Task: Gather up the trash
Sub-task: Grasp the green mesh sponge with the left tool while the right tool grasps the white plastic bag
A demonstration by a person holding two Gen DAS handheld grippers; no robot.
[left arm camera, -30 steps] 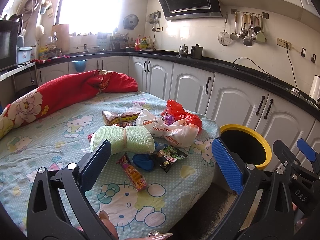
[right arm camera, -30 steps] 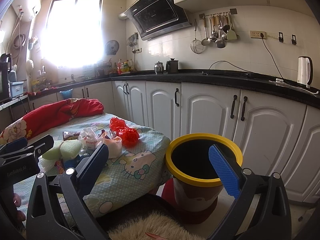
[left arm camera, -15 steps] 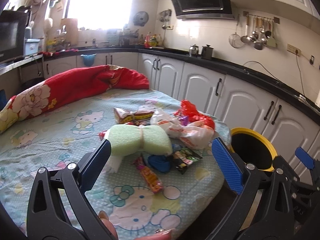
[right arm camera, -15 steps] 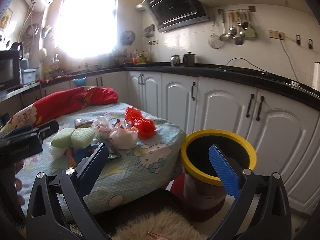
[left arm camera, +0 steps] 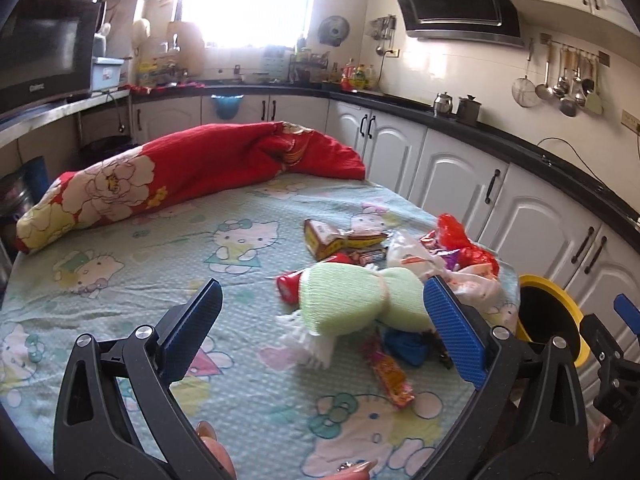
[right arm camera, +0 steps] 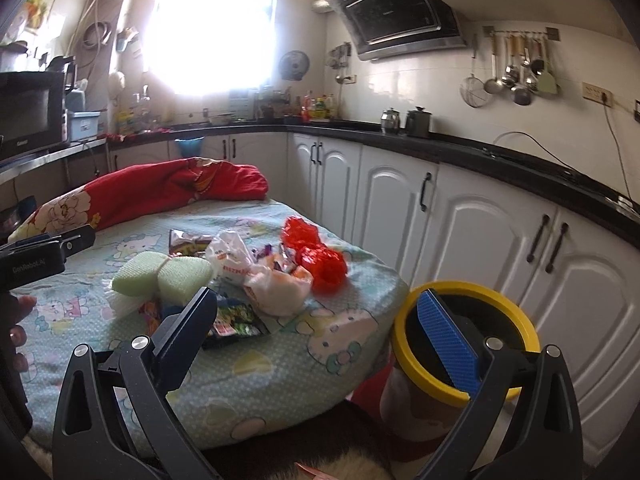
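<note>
Both grippers hover with their jaws spread wide and nothing between the blue pads. Seen from its own camera, the left gripper [left arm camera: 320, 320] sits above the near part of a bed covered in a pale green cartoon-cat sheet [left arm camera: 168, 276]. Ahead of it and toward its right finger lies a light green knitted bundle [left arm camera: 360, 304] tied round the middle, with a white fringe trailing toward the camera. Just behind that finger are a blue crumpled piece [left arm camera: 404, 346] and an orange snack wrapper [left arm camera: 390, 374] lying flat on the sheet. Farther ahead lie a brown and yellow snack packet [left arm camera: 326, 238], a white plastic bag [left arm camera: 412, 256] and a red plastic bag [left arm camera: 460, 240], all bunched close together near the bed's right edge. Far ahead to the left, a red flowered quilt [left arm camera: 180, 176] is rolled along the back of the bed.

The right gripper [right arm camera: 316, 320] hangs off the bed's corner. Its left finger overlaps a dark green printed wrapper [right arm camera: 236, 326] in view; its right finger stands in front of a yellow-rimmed trash bin [right arm camera: 516, 320] on the floor beside the bed, well apart from the litter. The bin's dark inside cannot be made out. White cabinets [right arm camera: 472, 224] run behind it.
</note>
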